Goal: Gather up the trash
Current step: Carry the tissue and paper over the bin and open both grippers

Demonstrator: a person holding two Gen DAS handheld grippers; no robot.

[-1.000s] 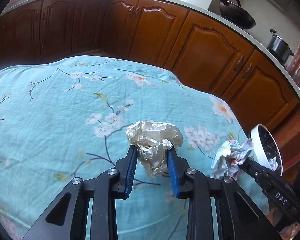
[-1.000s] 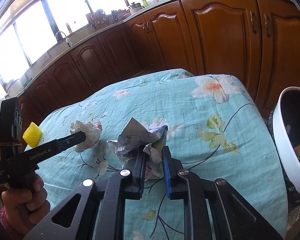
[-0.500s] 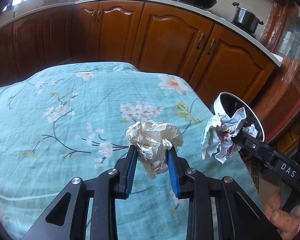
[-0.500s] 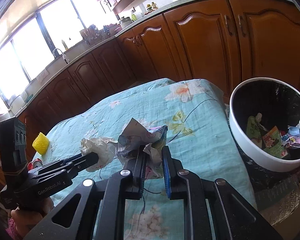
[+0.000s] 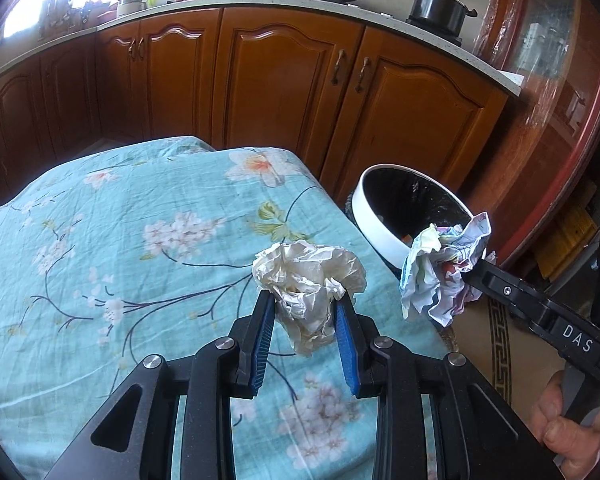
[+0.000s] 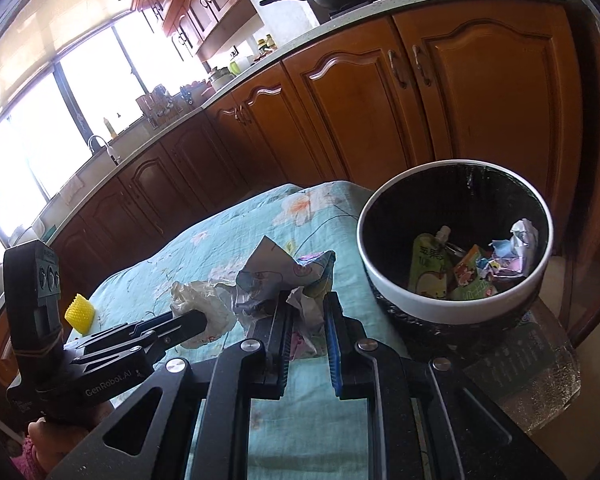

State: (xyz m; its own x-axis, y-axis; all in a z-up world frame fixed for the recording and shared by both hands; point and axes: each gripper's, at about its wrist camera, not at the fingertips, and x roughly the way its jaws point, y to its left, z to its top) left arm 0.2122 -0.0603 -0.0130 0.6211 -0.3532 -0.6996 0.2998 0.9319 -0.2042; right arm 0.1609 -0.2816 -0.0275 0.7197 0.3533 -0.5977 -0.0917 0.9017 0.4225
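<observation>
The left claw point(image 5: 304, 312) is clamped on a cream paper wad point(image 5: 308, 276), thin and crackly, gripped at its narrow lower part so the puffed top stands clear. The right claw point(image 6: 306, 316) is closed on a printed paper ball point(image 6: 288, 276) — sharp-creased, multicoloured. Both are held above the table's floral cloth point(image 5: 120, 240), presumably for dropping into the round white-rimmed bin point(image 6: 452, 304) just beside its edge — already holding a pouch and wrappers.
</observation>
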